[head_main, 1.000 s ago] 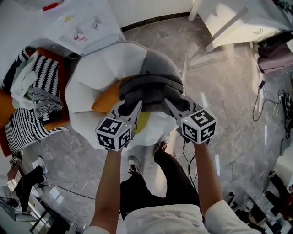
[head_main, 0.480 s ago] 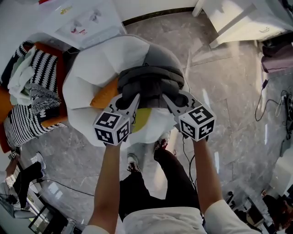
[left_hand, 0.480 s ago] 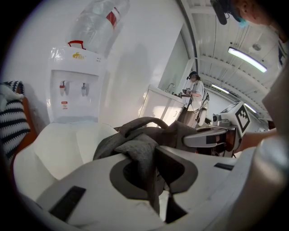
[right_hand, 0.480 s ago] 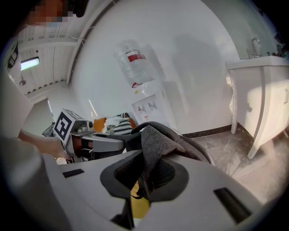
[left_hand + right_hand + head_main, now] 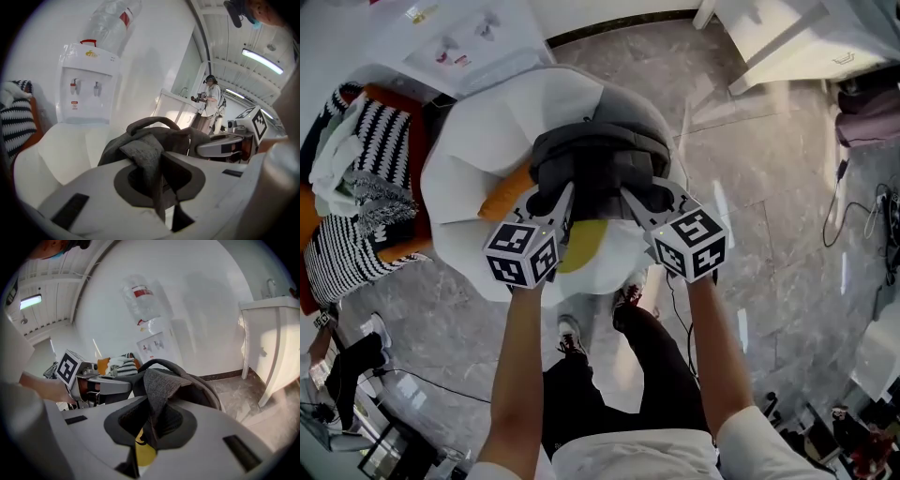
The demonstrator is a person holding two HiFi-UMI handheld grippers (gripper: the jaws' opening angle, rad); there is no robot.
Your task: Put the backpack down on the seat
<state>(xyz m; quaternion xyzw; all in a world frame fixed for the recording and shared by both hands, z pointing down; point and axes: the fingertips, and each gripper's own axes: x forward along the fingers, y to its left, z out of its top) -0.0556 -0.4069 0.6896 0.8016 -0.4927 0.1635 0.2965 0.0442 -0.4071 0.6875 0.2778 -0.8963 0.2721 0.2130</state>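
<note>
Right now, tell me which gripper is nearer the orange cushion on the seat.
Left. The left gripper, shut on the backpack, sits beside the orange cushion; the right gripper grips the backpack's far side, away from the cushion.

The head camera is looking steeply down from above the person onto the left gripper [image 5: 551,202], the right gripper [image 5: 652,199], the grey backpack [image 5: 598,159] and the white seat [image 5: 483,141]. Each gripper camera is peering along its own fingers [image 5: 93,197], very close to a strap, and facing the water dispenser [image 5: 89,89] by the wall. All three views are sharing the backpack and dispenser.
</note>
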